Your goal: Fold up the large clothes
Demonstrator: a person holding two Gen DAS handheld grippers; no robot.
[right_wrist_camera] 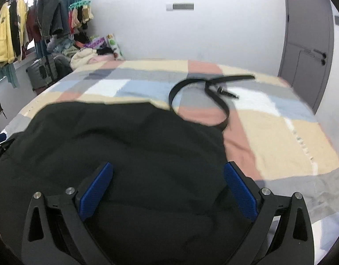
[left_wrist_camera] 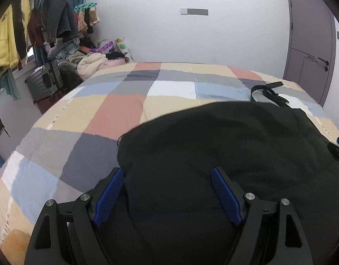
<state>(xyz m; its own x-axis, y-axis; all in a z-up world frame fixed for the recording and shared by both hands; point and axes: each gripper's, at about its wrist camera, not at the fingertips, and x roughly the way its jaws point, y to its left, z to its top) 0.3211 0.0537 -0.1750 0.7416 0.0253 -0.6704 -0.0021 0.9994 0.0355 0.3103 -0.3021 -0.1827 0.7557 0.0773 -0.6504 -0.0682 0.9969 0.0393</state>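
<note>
Here we hold the left gripper and the right gripper with jaws apart, gripping nothing, over the black garment near the bed's near edge; it looks bunched, so most folding remains. A belt lies beyond.

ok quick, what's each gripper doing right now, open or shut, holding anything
Left gripper: open, holding nothing, over the black garment.
Right gripper: open, holding nothing, over the same garment.

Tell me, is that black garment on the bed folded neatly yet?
Not neatly: the black garment lies in a rumpled, rounded heap on the checked bedspread.
</note>
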